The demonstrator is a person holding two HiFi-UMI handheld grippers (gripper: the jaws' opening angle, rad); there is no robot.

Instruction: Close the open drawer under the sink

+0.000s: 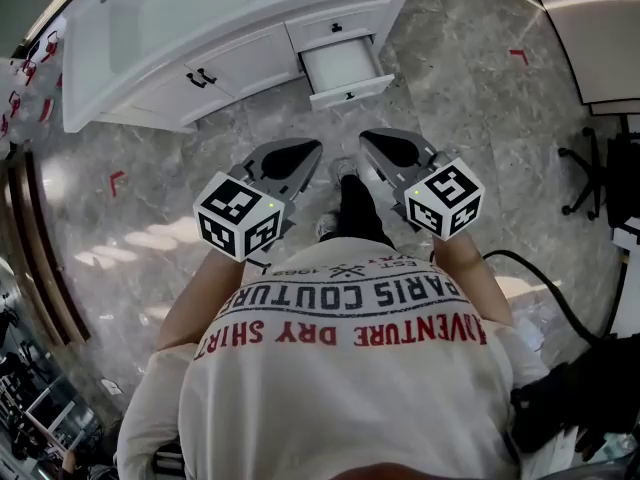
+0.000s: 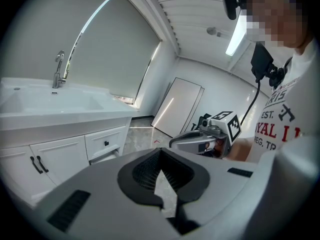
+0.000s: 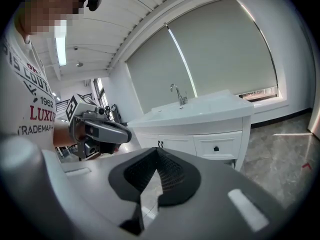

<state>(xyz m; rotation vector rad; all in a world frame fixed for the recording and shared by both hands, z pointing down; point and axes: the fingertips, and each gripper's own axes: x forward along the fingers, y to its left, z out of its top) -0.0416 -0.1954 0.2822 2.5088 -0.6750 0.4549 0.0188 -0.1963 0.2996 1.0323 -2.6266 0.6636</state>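
The white sink cabinet (image 1: 150, 63) stands at the top left of the head view. Its lower drawer (image 1: 345, 68) is pulled out and looks empty, below a closed upper drawer (image 1: 335, 30). Both grippers hang over the floor in front of it, well short of the drawer. The left gripper (image 1: 316, 148) is shut with nothing in it, and so is the right gripper (image 1: 366, 139). In the left gripper view the jaws (image 2: 160, 154) meet at their tips, with the cabinet (image 2: 65, 121) to the left. The right gripper view shows shut jaws (image 3: 157, 152) before the cabinet (image 3: 200, 121).
A black office chair (image 1: 592, 178) and a white panel (image 1: 600, 28) are at the right. Red tape marks (image 1: 518, 56) lie on the marble floor. A black cable (image 1: 545, 290) trails by the person's right side. A faucet (image 2: 58, 69) rises from the sink.
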